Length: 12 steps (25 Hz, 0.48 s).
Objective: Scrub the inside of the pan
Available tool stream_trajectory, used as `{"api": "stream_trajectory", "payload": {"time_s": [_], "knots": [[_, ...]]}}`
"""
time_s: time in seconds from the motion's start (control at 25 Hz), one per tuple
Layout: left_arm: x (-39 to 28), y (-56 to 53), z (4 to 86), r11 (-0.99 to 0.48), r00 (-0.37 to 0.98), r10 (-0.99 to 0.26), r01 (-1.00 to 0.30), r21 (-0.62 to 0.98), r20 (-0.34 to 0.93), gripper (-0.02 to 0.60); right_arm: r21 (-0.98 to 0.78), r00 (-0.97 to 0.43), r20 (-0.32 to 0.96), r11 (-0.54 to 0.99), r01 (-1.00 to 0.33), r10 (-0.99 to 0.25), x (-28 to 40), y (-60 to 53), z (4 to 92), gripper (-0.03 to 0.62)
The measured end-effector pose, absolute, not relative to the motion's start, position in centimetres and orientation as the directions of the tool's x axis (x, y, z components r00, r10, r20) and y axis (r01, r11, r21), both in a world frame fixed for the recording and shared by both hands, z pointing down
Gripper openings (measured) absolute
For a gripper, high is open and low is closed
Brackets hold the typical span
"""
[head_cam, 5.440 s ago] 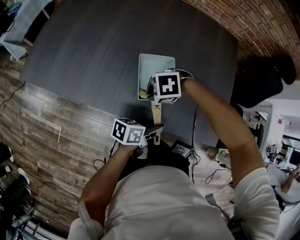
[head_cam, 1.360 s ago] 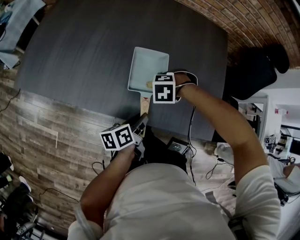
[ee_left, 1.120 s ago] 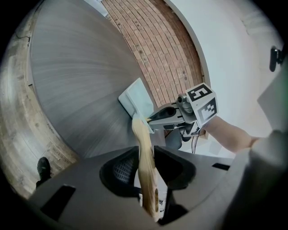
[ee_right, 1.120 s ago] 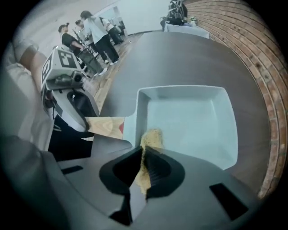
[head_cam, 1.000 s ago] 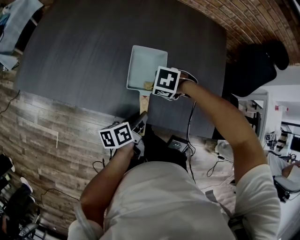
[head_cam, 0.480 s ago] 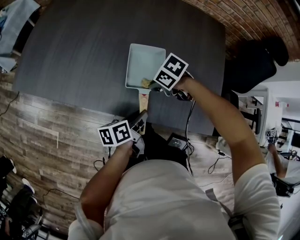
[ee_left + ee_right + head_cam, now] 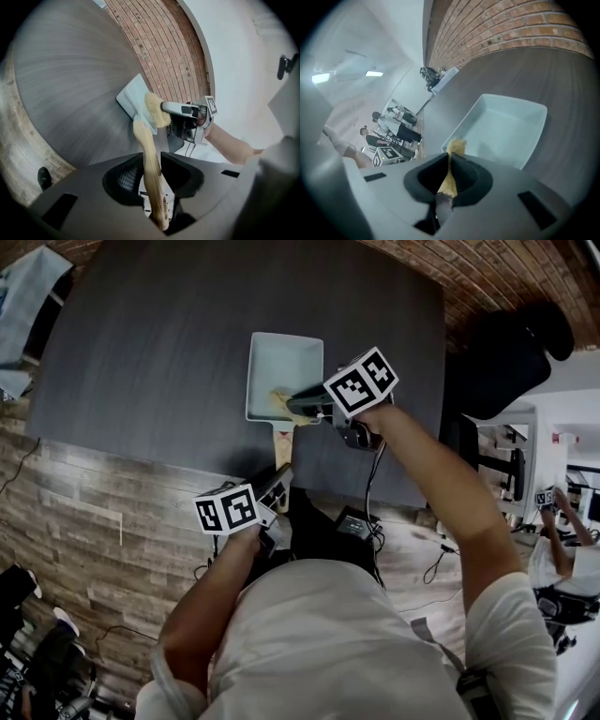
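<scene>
My left tool is pinched tight on the wooden handle of the pan. The handle runs right between the two jaws, and both press on it.

The pan is pale, with four straight sides and low walls. It sits on the dark worktop, and its handle points back at me, out past the worktop's near edge.

My right tool is closed on a yellow sponge. The jaws are nearly together and the sponge is squashed thin between them. A soft bit of it pokes out past the tips.

The sponge is at the near end of the pan, close to where the handle joins. I cannot tell if it touches the pan. The right tool reaches in from the right side of the pan and is rolled over, so its marked cube sits tilted.

The rest of the pan's inside is bare.
</scene>
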<state>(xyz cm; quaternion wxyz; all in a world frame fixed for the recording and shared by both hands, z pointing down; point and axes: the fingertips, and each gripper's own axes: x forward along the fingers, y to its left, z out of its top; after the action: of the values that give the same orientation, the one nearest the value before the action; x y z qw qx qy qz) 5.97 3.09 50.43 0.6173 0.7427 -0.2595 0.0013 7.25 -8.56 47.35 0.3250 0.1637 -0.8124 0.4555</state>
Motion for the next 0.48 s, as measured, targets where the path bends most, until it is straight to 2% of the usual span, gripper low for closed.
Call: {"api": "stream_trajectory", "payload": {"time_s": [0.24,0.48], "knots": [[6.7,3.1,50.3,-0.144,0.884,-0.337,-0.388,0.910,0.324,0.146,-0.516,-0.686,0.716,0.565,-0.644,-0.128,10.4,-10.9,46.4,0.032],[6.7,3.1,50.6,-0.144,0.882,-0.317,-0.409,0.901,0.350,0.146,-0.401,-0.607,0.761,0.570,-0.718,-0.229,13.8,-12.7,46.4,0.032]]}}
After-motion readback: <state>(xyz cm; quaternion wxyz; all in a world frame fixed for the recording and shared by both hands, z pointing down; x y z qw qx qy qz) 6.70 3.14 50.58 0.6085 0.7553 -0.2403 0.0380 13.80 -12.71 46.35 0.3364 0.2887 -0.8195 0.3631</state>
